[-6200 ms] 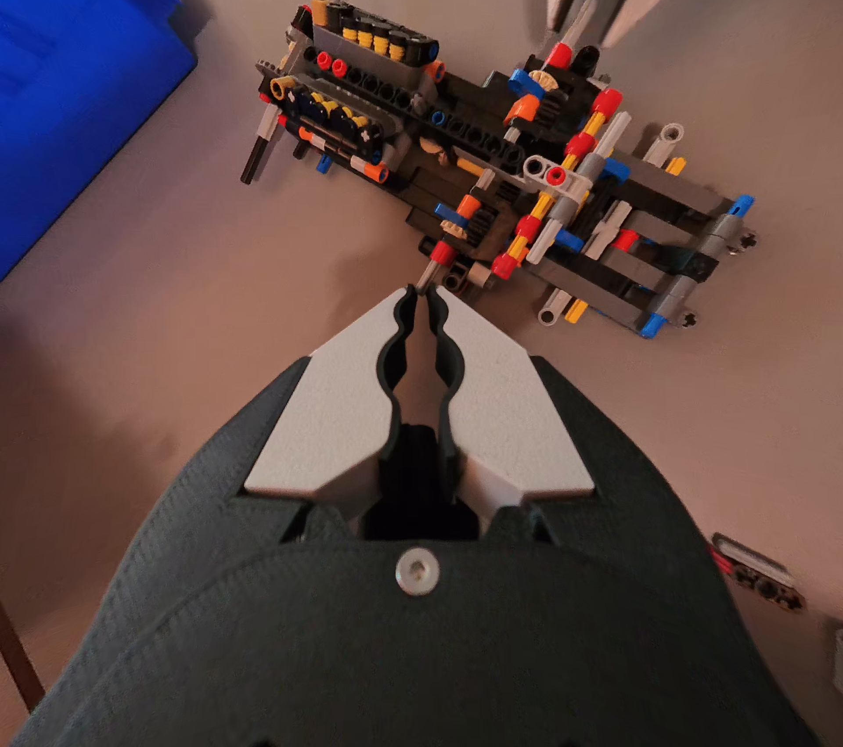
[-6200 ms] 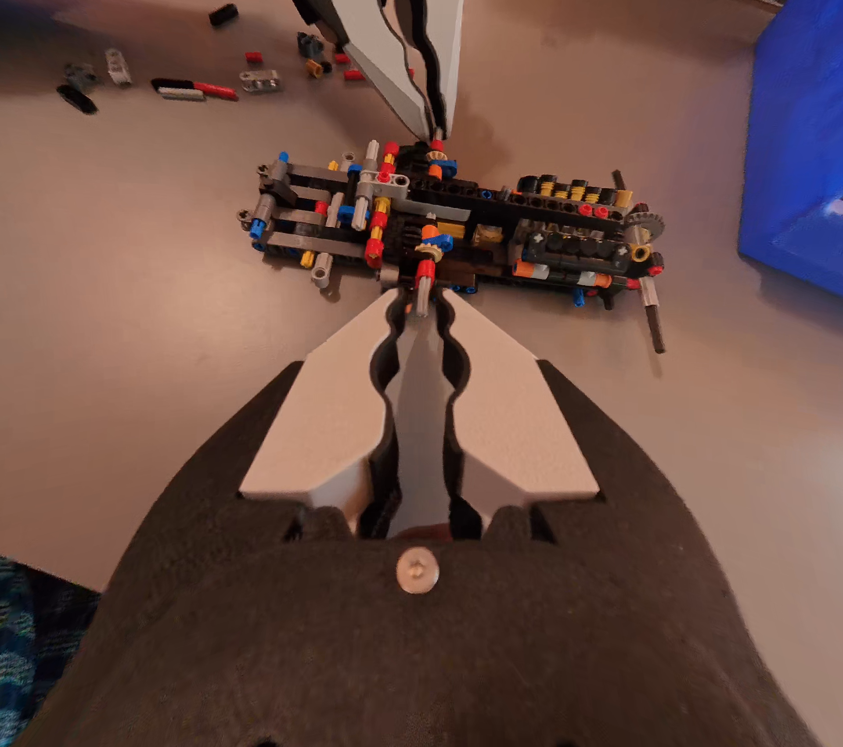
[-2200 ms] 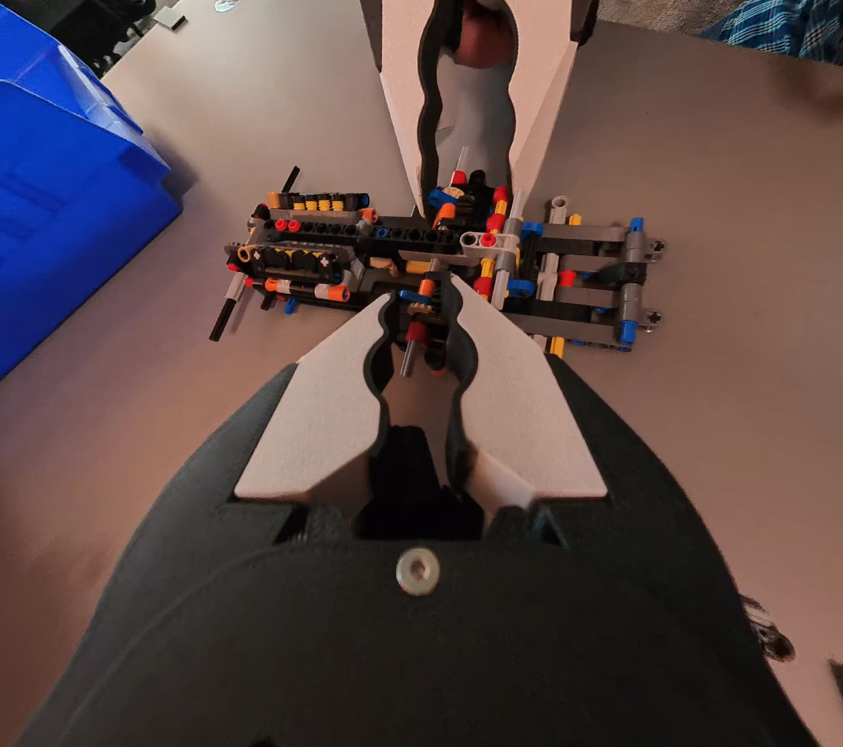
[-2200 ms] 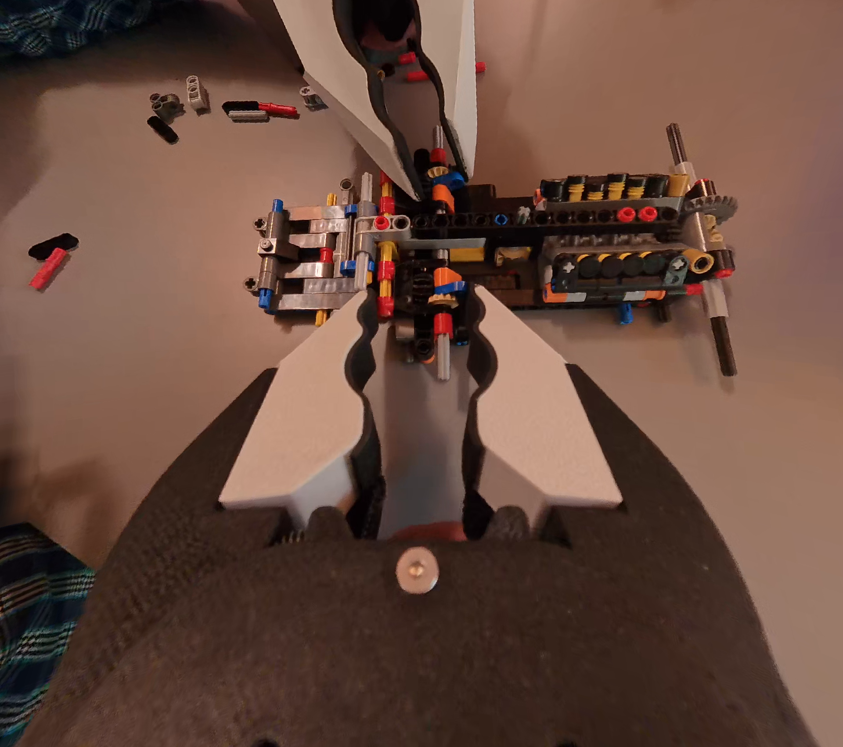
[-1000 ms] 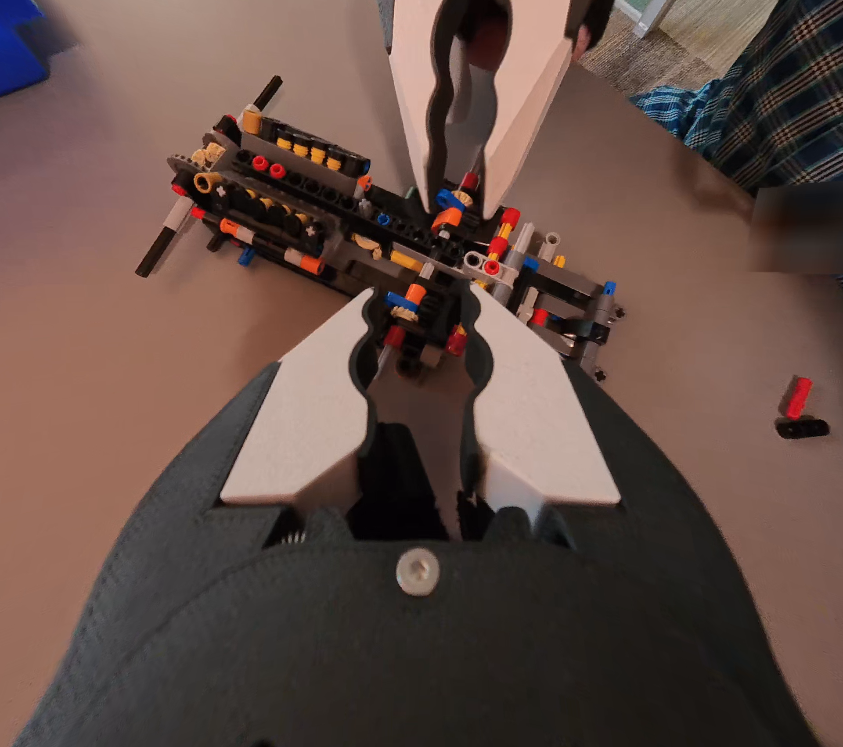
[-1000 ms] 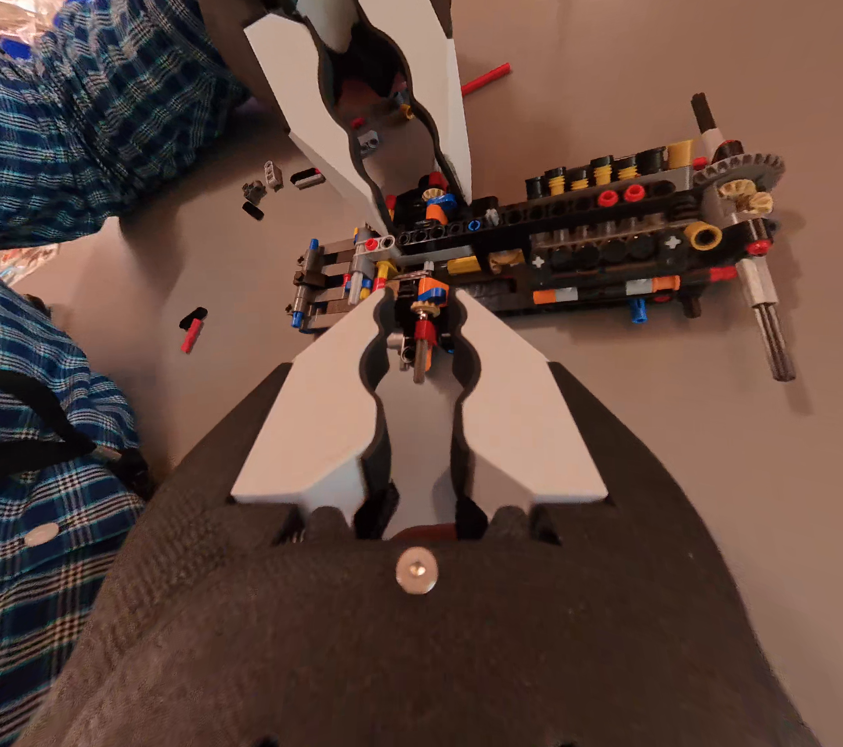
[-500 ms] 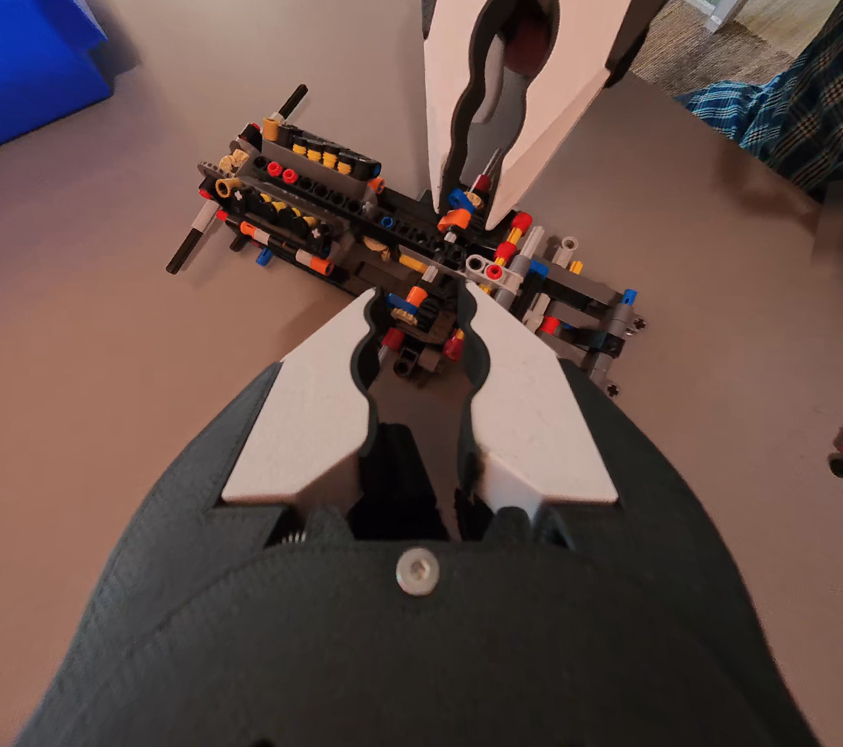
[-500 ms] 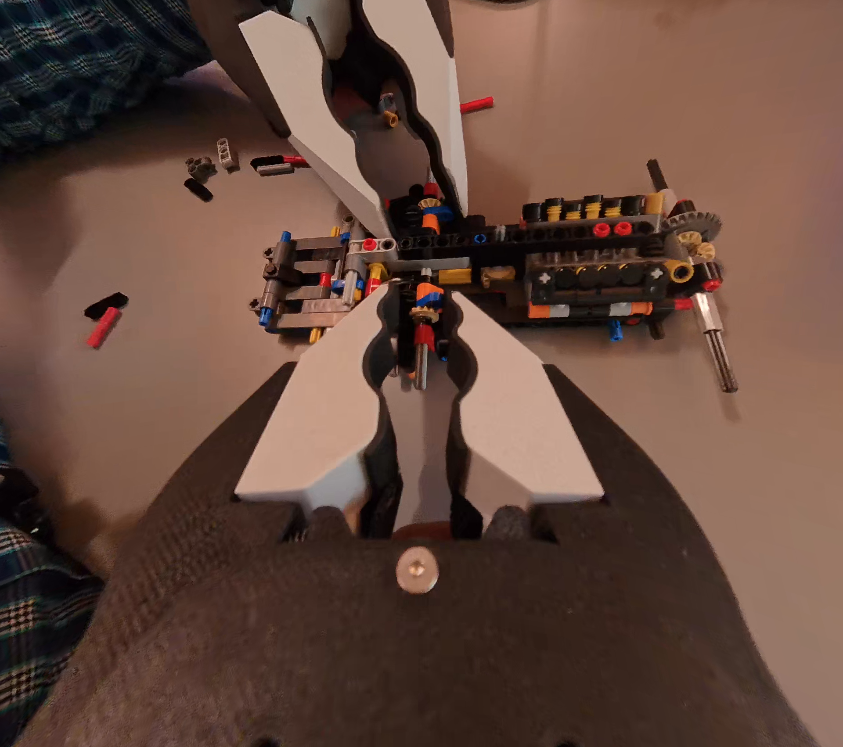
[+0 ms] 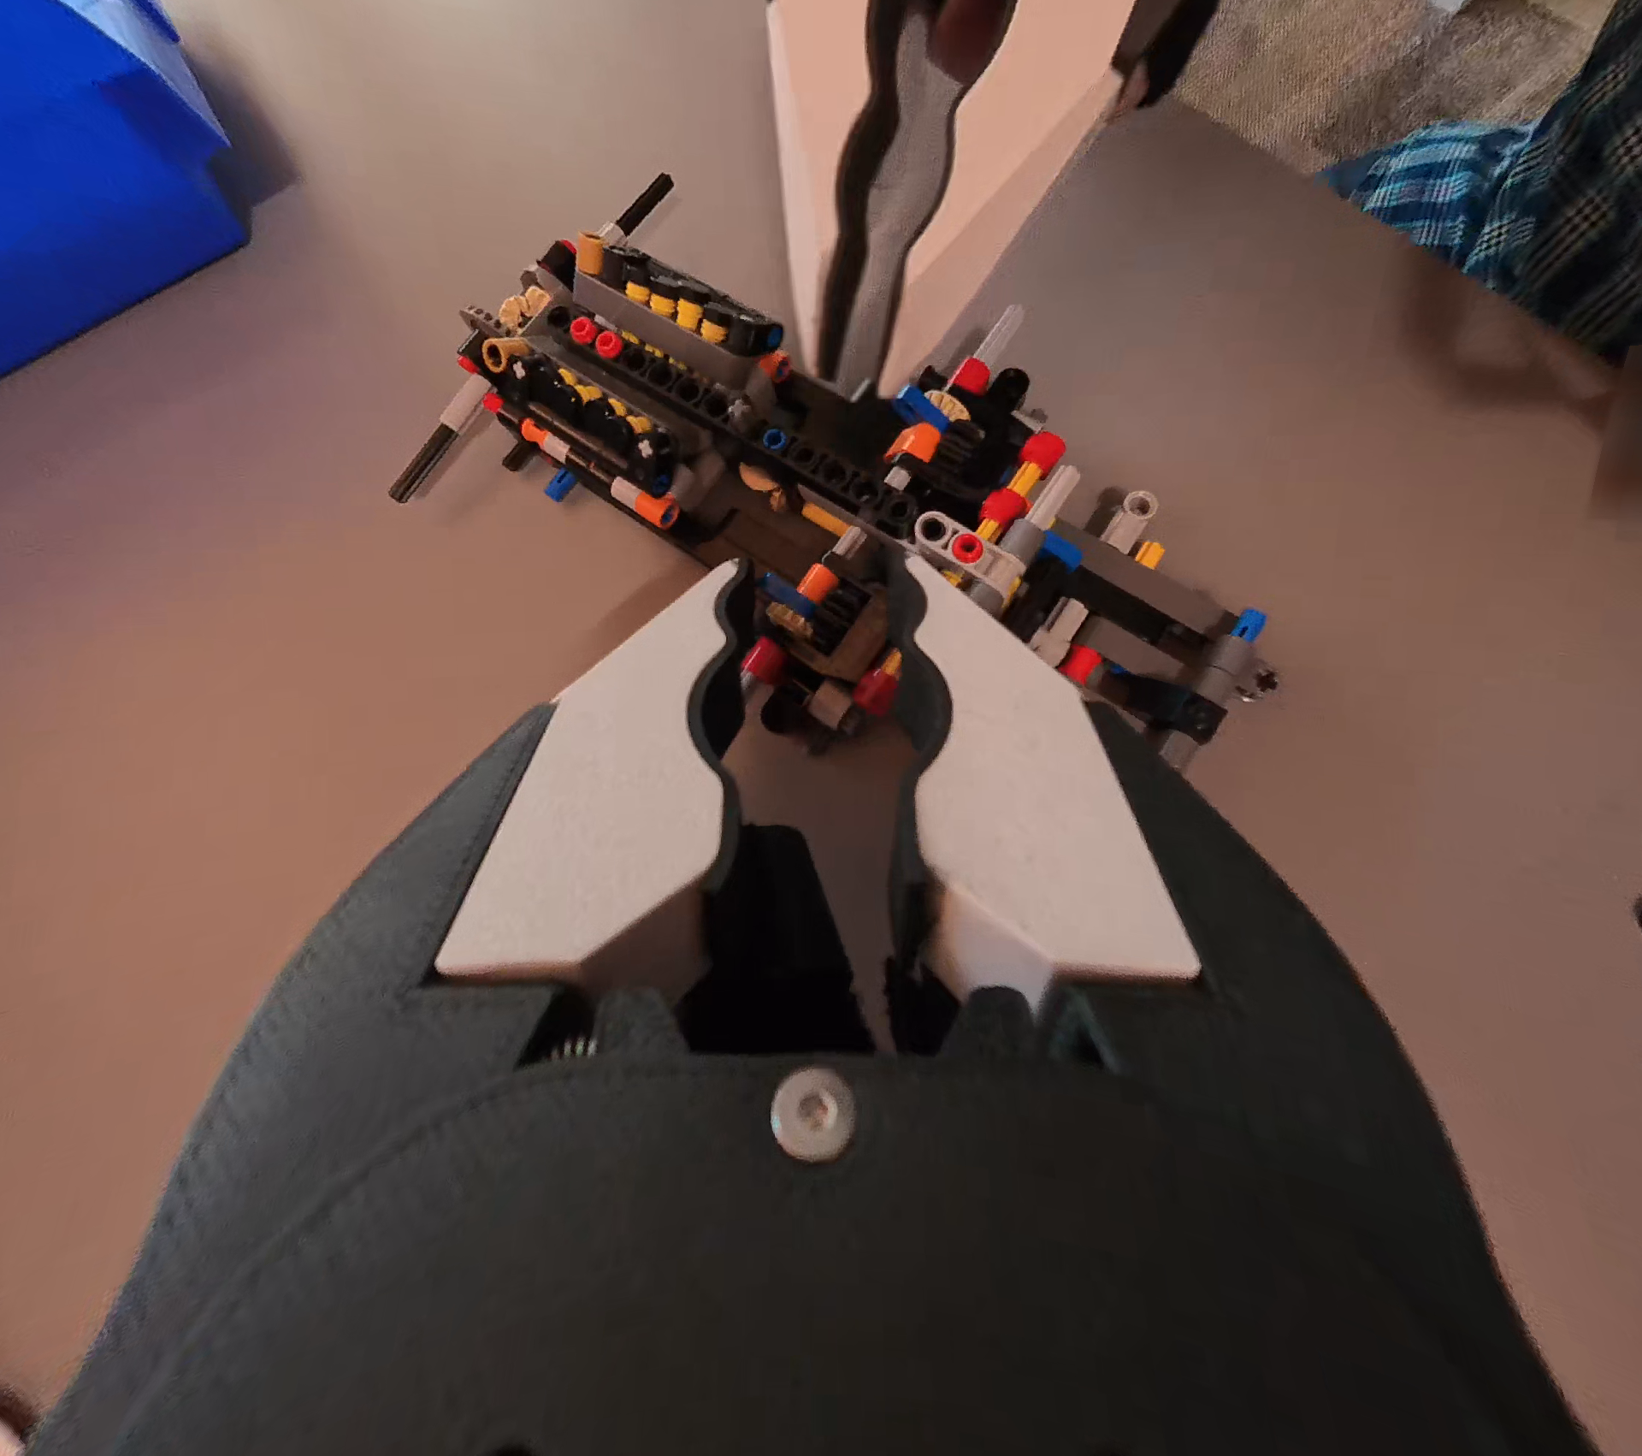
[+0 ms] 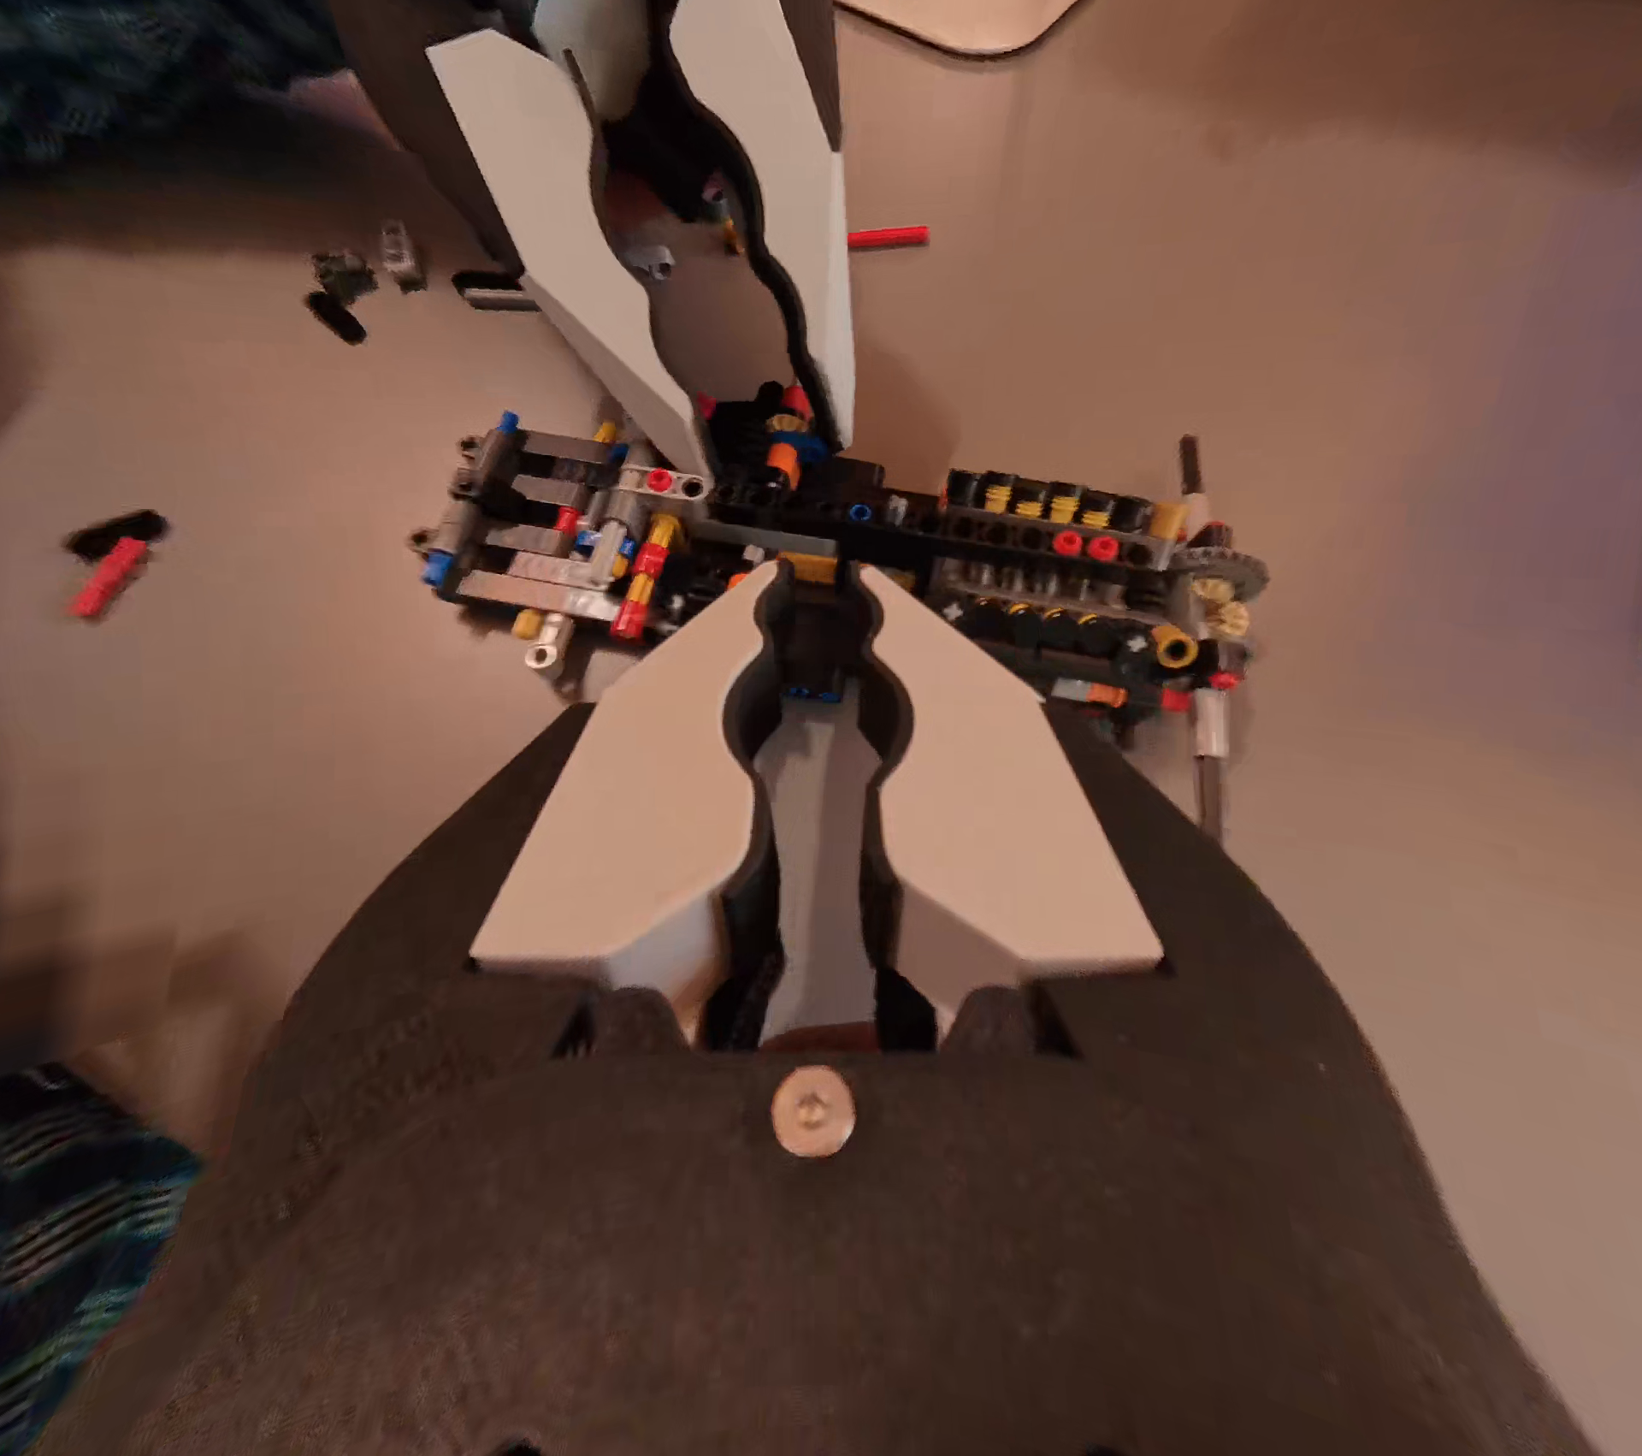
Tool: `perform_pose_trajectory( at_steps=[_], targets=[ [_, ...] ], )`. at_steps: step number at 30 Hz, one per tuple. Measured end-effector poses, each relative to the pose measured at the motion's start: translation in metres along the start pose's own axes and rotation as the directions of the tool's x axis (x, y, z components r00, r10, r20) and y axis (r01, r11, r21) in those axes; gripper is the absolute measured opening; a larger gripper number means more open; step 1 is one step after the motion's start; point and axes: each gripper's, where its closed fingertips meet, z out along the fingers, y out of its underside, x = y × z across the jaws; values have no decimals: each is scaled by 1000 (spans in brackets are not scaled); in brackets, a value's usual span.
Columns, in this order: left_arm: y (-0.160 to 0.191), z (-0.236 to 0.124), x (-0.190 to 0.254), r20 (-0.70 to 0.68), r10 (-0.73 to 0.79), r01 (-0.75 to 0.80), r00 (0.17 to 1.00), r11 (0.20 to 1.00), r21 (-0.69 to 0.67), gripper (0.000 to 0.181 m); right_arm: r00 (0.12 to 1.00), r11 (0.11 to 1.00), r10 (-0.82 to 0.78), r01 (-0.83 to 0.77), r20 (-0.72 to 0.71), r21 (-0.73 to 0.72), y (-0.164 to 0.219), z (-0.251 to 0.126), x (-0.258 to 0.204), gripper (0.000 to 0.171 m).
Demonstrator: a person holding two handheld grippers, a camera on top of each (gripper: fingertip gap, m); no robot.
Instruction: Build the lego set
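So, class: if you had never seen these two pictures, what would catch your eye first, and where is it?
First, the long multicoloured lego build lying mid-table, with the left gripper and the right gripper closing on its middle from opposite sides, fingers apart around its axle section. Next, the bright blue bin at the table's far left in the left wrist view, and a loose red piece lying left of the build in the right wrist view.

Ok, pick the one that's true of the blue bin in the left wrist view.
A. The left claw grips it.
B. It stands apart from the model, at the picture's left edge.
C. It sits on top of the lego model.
B: the blue bin stands at the left edge, with bare table between it and the lego model.
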Motion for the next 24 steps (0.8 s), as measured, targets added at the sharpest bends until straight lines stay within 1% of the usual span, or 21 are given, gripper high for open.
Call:
perform_pose_trajectory(
  at_steps=[2,3,4,6,9,13,16,21,23,24],
  targets=[
    [-2,-5,-4,10,-34,34,999,999,13,28,989,993,115,-116,90,-1,1,-1,-9,9],
    [-4,-9,-6,21,-46,45,999,999,24,31,982,988,152,-152,115,-7,3,-1,-11,10],
    [-8,-13,-5,16,-56,55,998,997,46,31,976,984,176,-175,129,-19,6,0,-12,14],
    [-15,-18,2,4,-60,60,998,996,70,34,969,979,202,-198,143,-45,11,3,-16,15],
    [-20,-14,21,26,26,-28,999,998,50,41,965,976,218,-212,147,-53,11,3,-17,13],
    [-13,1,33,129,200,-196,971,980,-47,40,972,980,199,-194,124,-50,11,3,-17,11],
    [-14,6,33,212,265,-256,941,964,-72,39,977,982,186,-182,107,-42,13,2,-17,5],
    [-15,6,33,278,285,-272,917,959,-85,37,970,975,222,-221,99,-26,13,0,-17,6],
    [-15,7,33,303,290,-276,908,957,-90,35,968,972,237,-236,84,-22,11,-4,-15,10],
    [-15,7,33,313,290,-275,905,957,-92,34,961,967,256,-255,99,-29,12,-5,-16,12]
  ],
)
